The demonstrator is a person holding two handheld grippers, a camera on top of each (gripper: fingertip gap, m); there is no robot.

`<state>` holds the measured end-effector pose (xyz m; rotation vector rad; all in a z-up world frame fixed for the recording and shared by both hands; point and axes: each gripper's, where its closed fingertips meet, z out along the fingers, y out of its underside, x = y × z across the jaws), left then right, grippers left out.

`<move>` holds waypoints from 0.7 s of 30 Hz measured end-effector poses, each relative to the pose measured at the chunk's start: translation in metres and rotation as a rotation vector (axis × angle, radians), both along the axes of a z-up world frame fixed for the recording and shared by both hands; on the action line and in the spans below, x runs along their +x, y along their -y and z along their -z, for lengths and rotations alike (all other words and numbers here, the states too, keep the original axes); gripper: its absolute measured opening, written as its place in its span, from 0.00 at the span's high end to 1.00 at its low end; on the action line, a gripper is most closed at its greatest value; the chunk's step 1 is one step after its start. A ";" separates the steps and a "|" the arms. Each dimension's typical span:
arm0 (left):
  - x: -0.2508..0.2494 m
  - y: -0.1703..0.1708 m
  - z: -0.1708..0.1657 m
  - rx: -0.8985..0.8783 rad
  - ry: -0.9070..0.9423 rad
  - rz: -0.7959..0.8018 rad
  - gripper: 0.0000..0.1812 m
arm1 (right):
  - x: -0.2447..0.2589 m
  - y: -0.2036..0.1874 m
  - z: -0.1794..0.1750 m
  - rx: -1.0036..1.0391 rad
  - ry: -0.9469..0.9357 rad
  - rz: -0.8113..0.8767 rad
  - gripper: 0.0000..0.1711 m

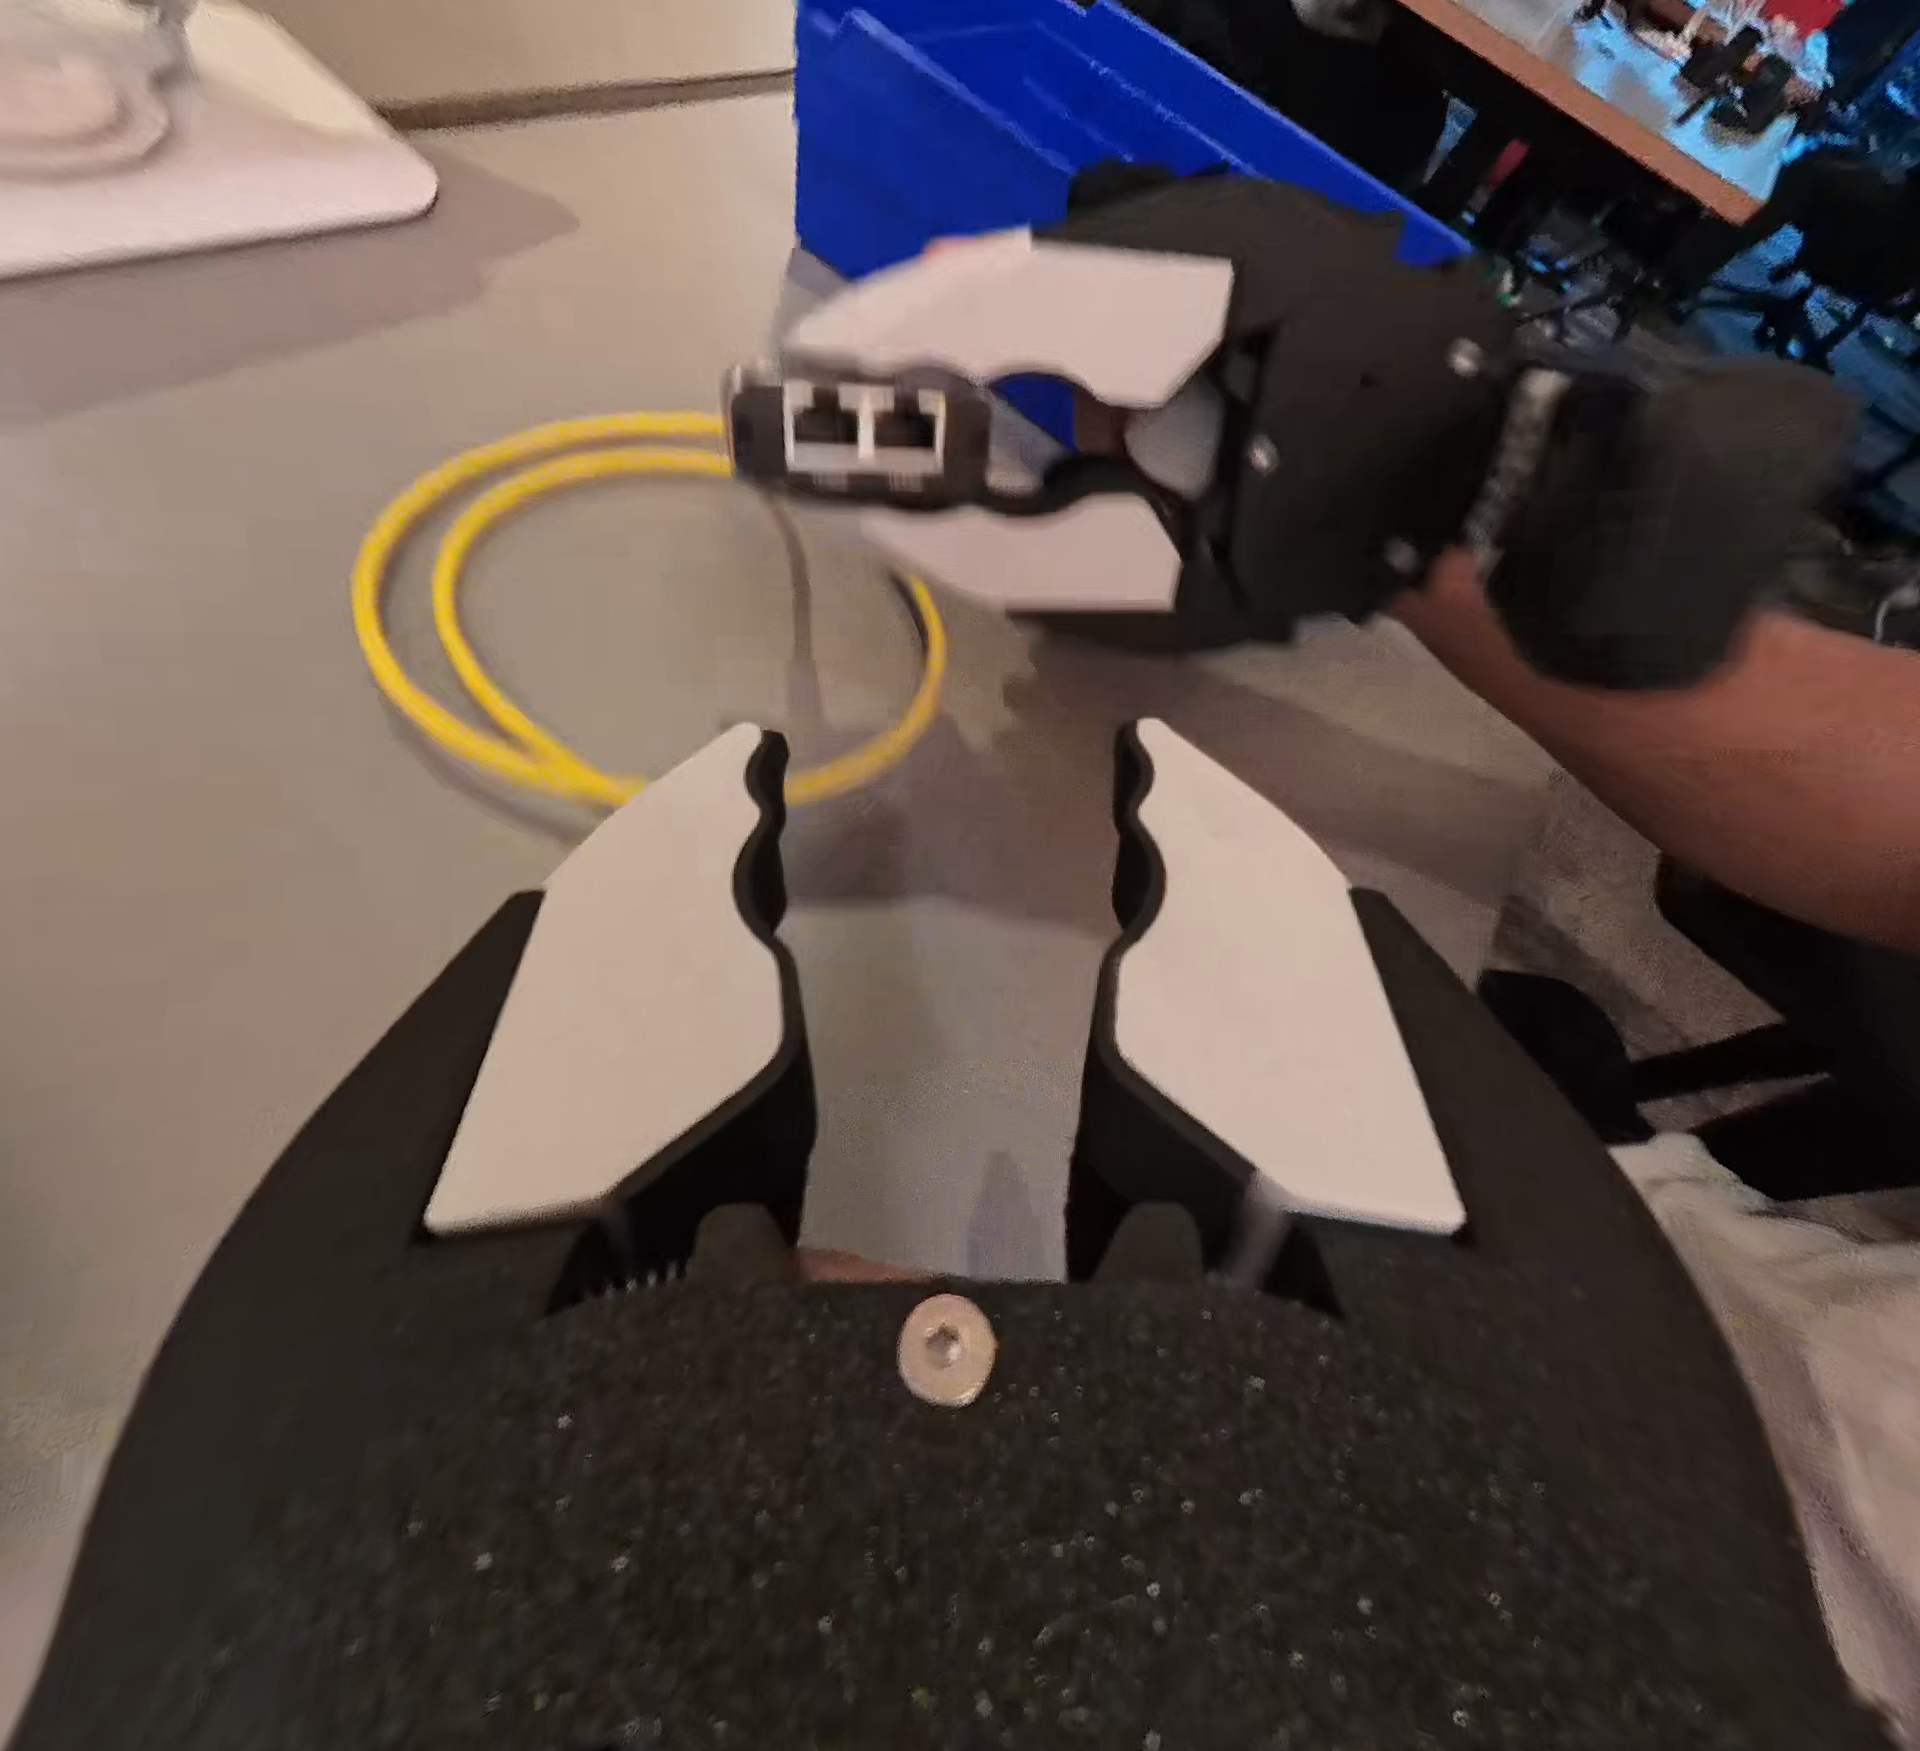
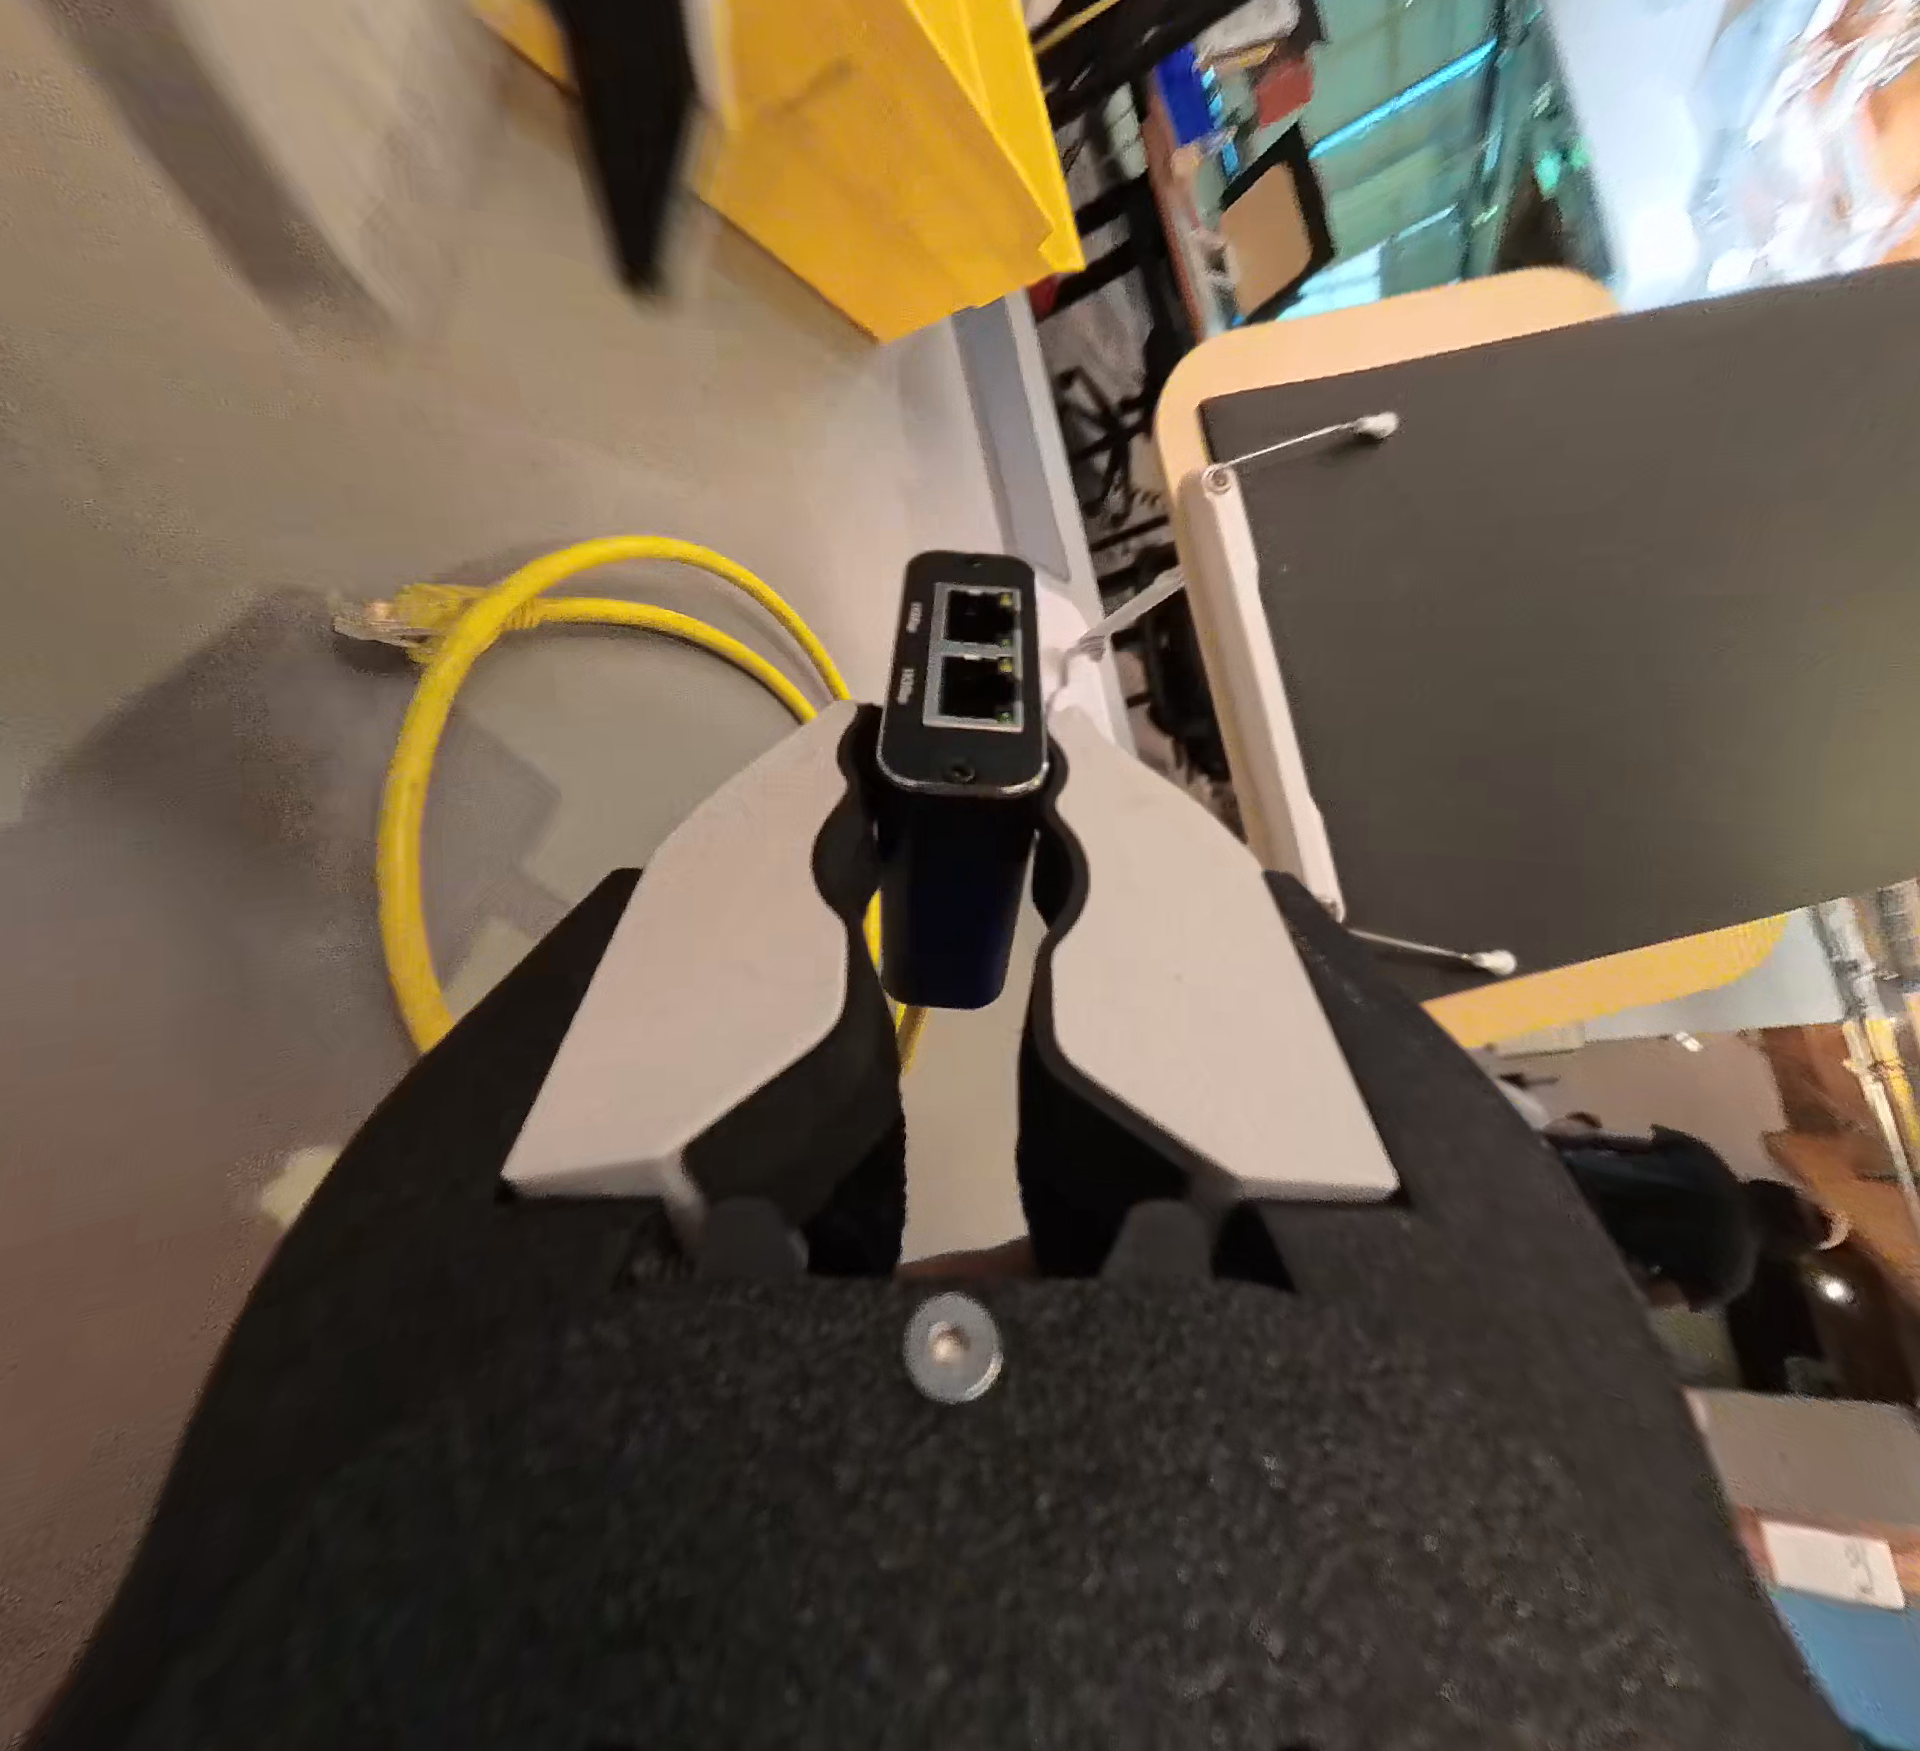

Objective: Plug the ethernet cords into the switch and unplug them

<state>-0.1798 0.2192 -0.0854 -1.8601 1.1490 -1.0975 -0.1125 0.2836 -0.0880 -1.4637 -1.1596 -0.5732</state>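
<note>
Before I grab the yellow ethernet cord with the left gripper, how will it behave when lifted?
The yellow ethernet cord lies in loose coils on the table, so it will probably sag and partly uncoil. It looks thin, likely light. Its clear plug end lies free, so it may swing. The left gripper is open; the right gripper holds the switch.

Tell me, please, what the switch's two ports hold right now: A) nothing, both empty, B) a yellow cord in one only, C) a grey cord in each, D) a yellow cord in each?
A: both ports of the switch, clamped in the right gripper, show empty, while the yellow ethernet cord lies coiled on the table.
</note>
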 end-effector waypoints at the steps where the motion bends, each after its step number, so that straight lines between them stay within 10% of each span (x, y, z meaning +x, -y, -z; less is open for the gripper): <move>1: -0.015 0.006 0.007 -0.022 0.002 -0.033 0.67 | 0.002 -0.004 0.003 0.044 0.002 -0.014 0.85; 9: -0.137 0.017 0.048 0.078 -0.039 -0.362 0.68 | -0.001 -0.005 0.035 0.223 0.015 -0.072 0.85; 21: -0.240 -0.086 0.038 0.092 -0.341 -0.418 0.70 | -0.006 -0.003 0.037 0.206 0.005 -0.096 0.85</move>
